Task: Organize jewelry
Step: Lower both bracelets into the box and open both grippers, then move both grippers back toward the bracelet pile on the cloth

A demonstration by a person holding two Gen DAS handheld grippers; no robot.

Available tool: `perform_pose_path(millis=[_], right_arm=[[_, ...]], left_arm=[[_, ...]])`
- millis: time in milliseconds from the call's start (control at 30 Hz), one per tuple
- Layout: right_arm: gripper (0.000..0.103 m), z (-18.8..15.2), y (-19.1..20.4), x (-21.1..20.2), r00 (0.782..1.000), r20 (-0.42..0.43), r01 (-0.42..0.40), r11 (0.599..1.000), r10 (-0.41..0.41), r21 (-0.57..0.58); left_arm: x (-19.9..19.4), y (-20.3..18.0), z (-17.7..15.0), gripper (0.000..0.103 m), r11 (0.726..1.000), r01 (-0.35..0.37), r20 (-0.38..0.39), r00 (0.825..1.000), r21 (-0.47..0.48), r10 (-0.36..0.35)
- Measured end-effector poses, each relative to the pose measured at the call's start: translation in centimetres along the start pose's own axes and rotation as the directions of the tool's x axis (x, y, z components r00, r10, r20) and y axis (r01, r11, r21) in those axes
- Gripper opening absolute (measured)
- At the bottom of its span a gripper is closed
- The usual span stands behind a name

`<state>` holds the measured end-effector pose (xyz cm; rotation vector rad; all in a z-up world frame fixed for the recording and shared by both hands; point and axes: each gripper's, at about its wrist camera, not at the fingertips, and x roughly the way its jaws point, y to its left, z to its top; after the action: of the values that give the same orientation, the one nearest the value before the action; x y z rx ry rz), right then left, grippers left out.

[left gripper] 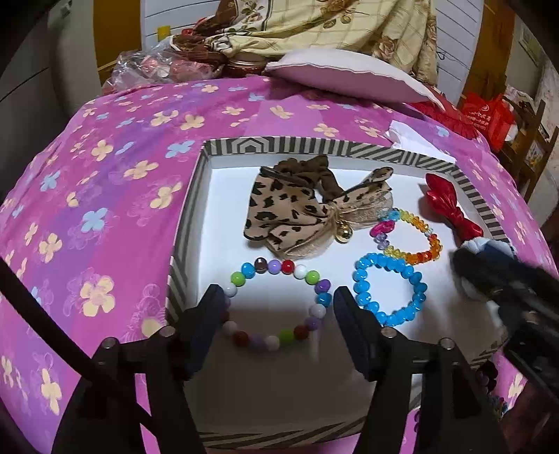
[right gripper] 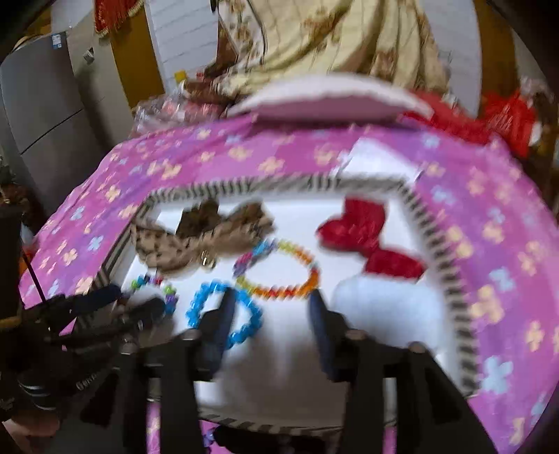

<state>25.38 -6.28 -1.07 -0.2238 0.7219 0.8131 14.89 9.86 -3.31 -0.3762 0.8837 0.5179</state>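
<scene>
A striped-rim box (left gripper: pixel 279 145) with a white floor holds the jewelry. My left gripper (left gripper: pixel 279 314) is open and hangs over a multicoloured bead bracelet (left gripper: pixel 287 266) that lies flat between its fingers; the pads do not press on it. Right of it lie a blue bead bracelet (left gripper: pixel 360 290) and a rainbow bracelet (left gripper: pixel 424 256), with a leopard-print bow (left gripper: pixel 290 209) behind. My right gripper (right gripper: pixel 272 314) is open with nothing between its fingers, above the box floor beside the blue bracelet (right gripper: pixel 195 310). A red bow (right gripper: pixel 367 230) and a white fluffy piece (right gripper: pixel 384 304) lie to its right.
The box sits on a pink flowered bedspread (left gripper: pixel 122 174). A pale pillow (left gripper: pixel 342 73), a beige quilt (left gripper: pixel 332 28) and plastic bags (left gripper: pixel 146 66) are piled behind it. A red bag (left gripper: pixel 489 115) stands at the far right. The right wrist view is blurred.
</scene>
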Motion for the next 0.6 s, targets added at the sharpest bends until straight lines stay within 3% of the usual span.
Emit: perform_pose_path(millis=[67,100,167,367,467,600], right_arm=[[0.095,0.3,0.2,-1.6,0.996,0.081,0.038,0.999,-0.036,-0.021],[0.097,0.4,0.2,-2.2,0.993,0.11,0.05,0.998,-0.047,-0.03],[0.098,0.4,0.4,-2.6,0.99,0.127,0.065,0.996,-0.058,-0.053],[0.098,-0.1,0.5,-1.5,0.996,0.069,0.065,0.995,-0.06,-0.077],[0.098,-0.3,-0.2,-1.9,0.994,0.095,0.057,0.997,-0.053,-0.047],[0.098,-0.2,-2.1,-1.8,0.999,0.028,0.029,0.999,-0.029,0.014]], left_arm=[[0.0,0.1,0.0,0.053,1.0,0.011,0.002,1.0,-0.015,-0.011],[-0.1,0.2,0.0,0.053,1.0,0.014,0.003,1.0,-0.019,-0.014],[0.0,0.2,0.0,0.053,1.0,0.013,0.002,1.0,-0.017,-0.013],[0.0,0.1,-0.1,0.053,1.0,0.002,0.008,1.0,-0.009,-0.002],[-0.2,0.2,-0.3,0.053,0.999,0.026,0.02,0.999,-0.025,-0.025],[-0.9,0.6,-0.1,0.053,0.989,0.124,0.03,0.992,-0.078,-0.122]])
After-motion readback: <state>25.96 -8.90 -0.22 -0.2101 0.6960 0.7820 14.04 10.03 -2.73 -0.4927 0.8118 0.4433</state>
